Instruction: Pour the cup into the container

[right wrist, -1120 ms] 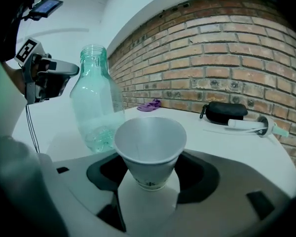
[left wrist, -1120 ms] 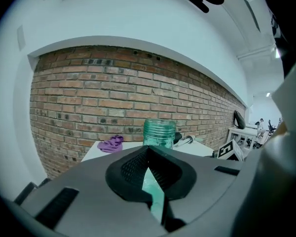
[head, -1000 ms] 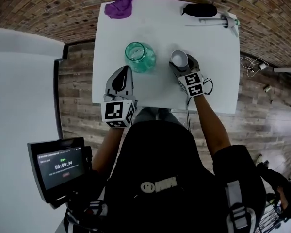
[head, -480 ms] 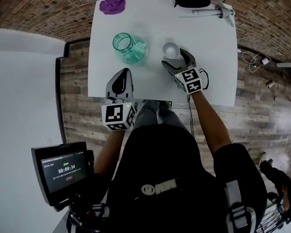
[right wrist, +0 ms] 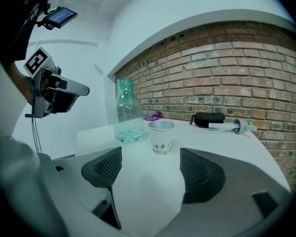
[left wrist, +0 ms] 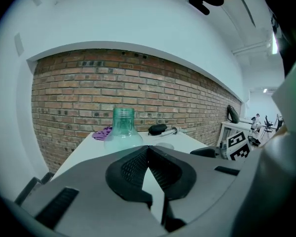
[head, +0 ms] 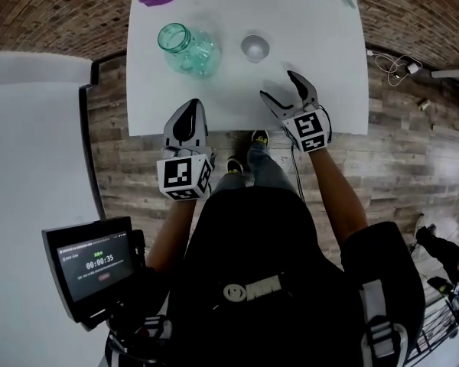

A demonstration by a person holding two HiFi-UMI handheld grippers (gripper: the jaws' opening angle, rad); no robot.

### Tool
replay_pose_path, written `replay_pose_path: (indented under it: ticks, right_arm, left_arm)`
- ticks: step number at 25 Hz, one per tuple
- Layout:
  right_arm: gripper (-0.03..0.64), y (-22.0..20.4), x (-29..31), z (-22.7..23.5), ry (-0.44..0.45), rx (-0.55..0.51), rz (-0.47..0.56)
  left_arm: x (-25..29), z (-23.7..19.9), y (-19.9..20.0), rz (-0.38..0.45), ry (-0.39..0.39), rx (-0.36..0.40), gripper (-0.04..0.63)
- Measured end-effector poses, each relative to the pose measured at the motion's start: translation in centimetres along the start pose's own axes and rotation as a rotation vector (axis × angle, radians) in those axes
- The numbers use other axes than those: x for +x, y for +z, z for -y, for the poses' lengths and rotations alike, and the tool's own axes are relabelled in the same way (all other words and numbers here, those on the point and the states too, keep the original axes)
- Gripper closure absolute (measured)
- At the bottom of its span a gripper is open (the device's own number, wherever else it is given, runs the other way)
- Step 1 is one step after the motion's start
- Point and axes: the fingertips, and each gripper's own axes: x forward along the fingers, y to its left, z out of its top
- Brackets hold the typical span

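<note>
With the cup set upright on the counter, clear ahead of the right gripper's just-opened, empty fingers, and small pieces seen in the teal jar beyond the left gripper's clenched, empty fingers, the pour is judged done.

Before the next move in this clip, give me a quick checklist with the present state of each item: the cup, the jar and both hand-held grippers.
1. Cup stands upright on the table: ok.
2. Right hand-held gripper is clear of the cup; its jaws have just been opening, stand wide apart and have nothing between them: ok.
3. Left hand-held gripper has its jaws together and is empty: ok.
4. Jar is upright, apart from the cup, with pale green bits in its bottom: ok.
5. Cup fully emptied: cannot tell.
</note>
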Motion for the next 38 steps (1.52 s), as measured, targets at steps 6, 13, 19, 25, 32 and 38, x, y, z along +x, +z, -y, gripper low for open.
replay_pose_path:
  ticks: [6, 13, 19, 25, 32, 38]
  right_arm:
    - [0.481, 0.9, -5.8, -4.1, -0.058, 0.046, 0.07]
    - [0.611, -1.9, -11.7, -13.3, -0.045, 0.07, 0.02]
    - [0.611, -3.0, -17.7, -22.0, -0.046, 0.044, 0.05]
    - [0.611, -3.3, -18.5, -23.2, -0.028, 0.056, 0.041]
    - [0.611, -5.4, -23.7, -28.5, -0.024, 0.029, 0.031]
    - [0.611, -7.6, -29.1, -29.2, -0.032, 0.044, 0.04]
  left_arm:
    - [-3.9, 1.0, -1.9, 0.027, -0.041, 0.05, 0.598]
    - [-13.2, 1.9, -5.2, 0.054, -0.074, 0.051, 0.598]
    - [-23.2, 2.8, -7.3, 0.105, -0.084, 0.061, 0.598]
    - [-23.9, 4.0, -8.1, 0.08, -0.105, 0.061, 0.598]
    - [-30.2, 6.2, -10.7, 0.083, -0.118, 0.058, 0.598]
    - [-33.3, 10.9, -11.8, 0.088, -0.131, 0.078, 0.597]
